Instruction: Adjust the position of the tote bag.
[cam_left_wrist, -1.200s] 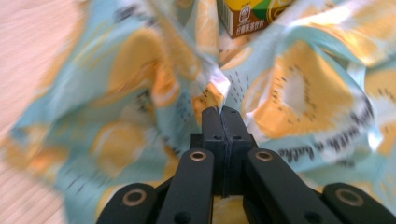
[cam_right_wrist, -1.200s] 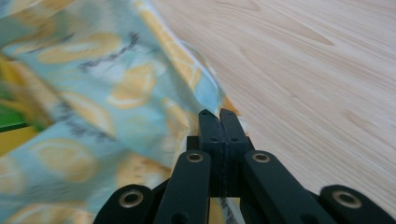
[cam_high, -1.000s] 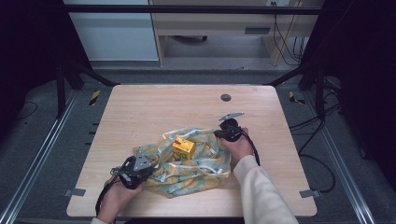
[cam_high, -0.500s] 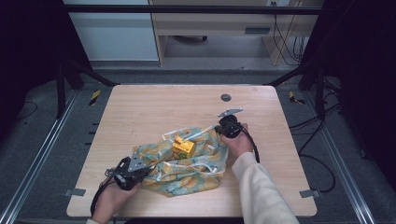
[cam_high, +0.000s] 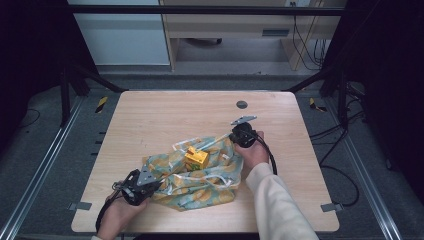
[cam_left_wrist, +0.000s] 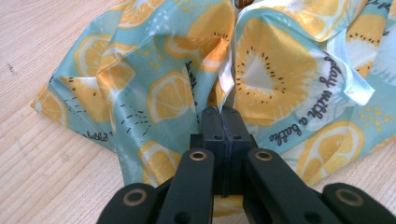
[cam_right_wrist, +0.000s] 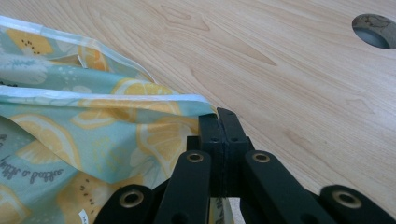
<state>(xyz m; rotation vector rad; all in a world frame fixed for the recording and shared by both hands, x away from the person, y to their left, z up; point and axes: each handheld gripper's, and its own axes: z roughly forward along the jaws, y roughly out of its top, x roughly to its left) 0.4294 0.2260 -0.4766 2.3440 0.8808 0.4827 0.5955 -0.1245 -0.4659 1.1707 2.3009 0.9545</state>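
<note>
The lemon-print cloth (cam_high: 200, 177) lay crumpled around the yellow carton (cam_high: 196, 158), with the left gripper (cam_high: 142, 184) clamped on its near-left corner and the right gripper (cam_high: 239, 134) pinching its far-right corner, so the cloth stretched diagonally between them across the carton.

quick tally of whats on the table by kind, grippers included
patterned cloth: 1
yellow box sitting on the cloth: 1
grippers: 2, left gripper and right gripper, each with jaws shut on a cloth edge
round hole in the table top: 1
total: 5
</note>
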